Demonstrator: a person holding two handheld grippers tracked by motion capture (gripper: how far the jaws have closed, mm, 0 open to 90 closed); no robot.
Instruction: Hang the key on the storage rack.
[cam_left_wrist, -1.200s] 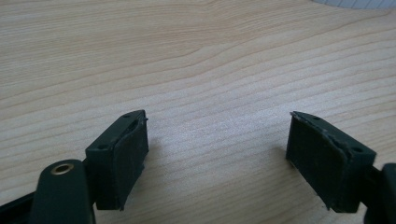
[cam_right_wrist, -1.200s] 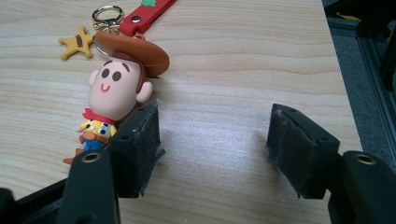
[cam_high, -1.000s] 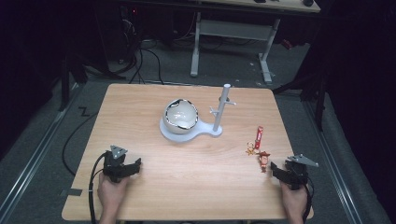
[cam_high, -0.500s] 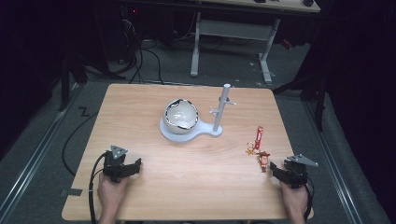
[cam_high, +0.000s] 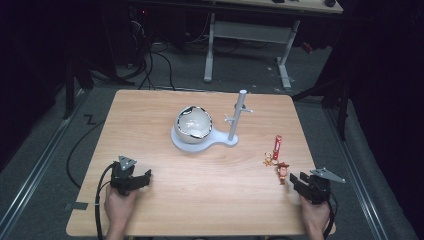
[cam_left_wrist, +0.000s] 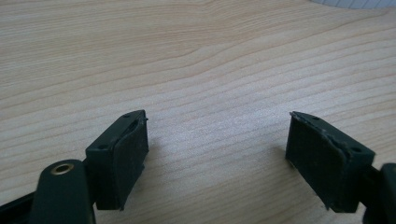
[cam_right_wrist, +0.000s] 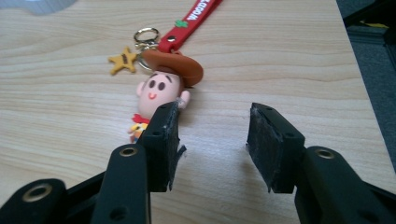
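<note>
Both tongs rest open and empty, the right tongs (cam_right_wrist: 212, 147) just short of the keychain (cam_right_wrist: 161, 91), likely grabbed next by edging forward.

The only lettering stands on the red strap (cam_right_wrist: 194, 16) of the cowboy figure keychain (cam_right_wrist: 161, 91), seen in the right gripper view. White capital letters run along the strap just beyond the figure's brown hat, toward the top edge of the picture; the visible part seems to end in "...OOM", but the letters are cut off and tilted, so the whole word cannot be read. A small green mark sits on the strap beside the letters. The yellow star charm (cam_right_wrist: 123, 59) next to the hat bears a dark mark too small to read.
</note>
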